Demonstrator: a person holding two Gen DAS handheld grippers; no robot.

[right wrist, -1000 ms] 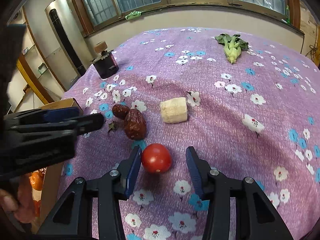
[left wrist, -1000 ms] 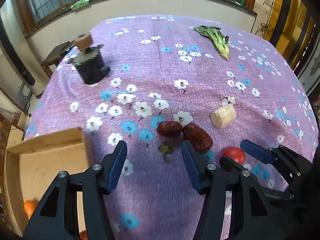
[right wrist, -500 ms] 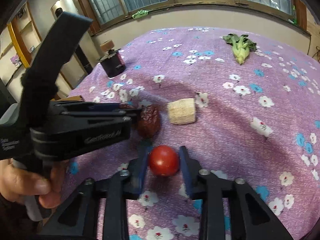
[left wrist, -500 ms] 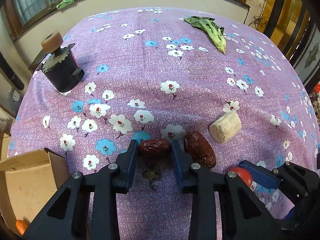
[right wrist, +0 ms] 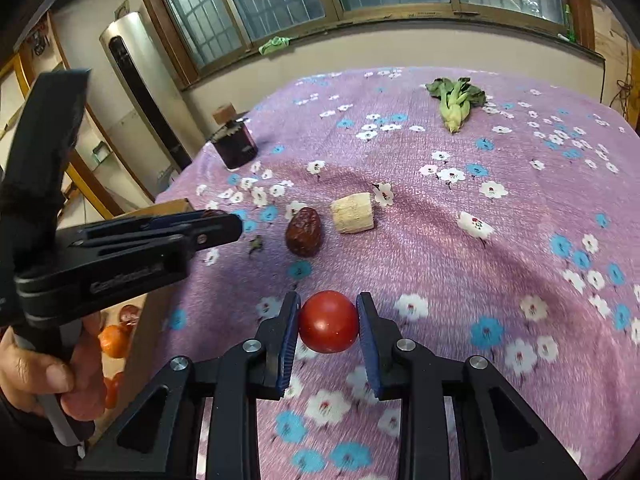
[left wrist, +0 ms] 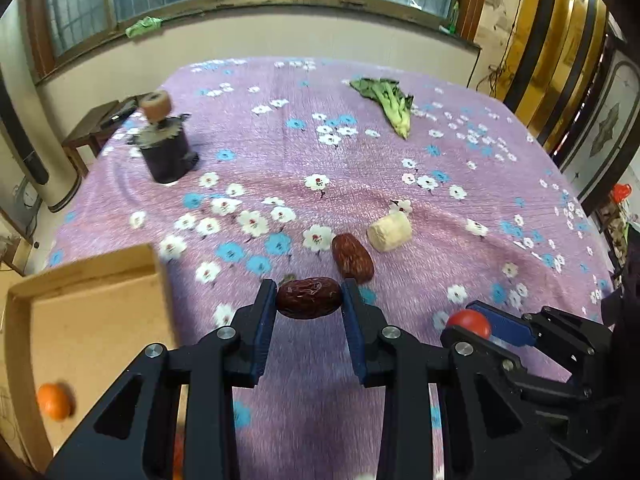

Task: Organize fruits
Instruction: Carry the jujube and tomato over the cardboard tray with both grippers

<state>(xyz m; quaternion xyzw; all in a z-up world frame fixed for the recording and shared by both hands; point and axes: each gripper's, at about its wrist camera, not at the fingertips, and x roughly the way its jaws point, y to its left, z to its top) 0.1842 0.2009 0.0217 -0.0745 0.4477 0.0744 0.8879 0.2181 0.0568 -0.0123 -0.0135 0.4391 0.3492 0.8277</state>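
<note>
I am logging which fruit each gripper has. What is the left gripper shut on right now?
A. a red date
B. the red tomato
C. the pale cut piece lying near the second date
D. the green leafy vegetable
A: in the left wrist view the left gripper has a wrinkled red date pinched between its blue pads, while the red tomato sits in the right gripper.
</note>
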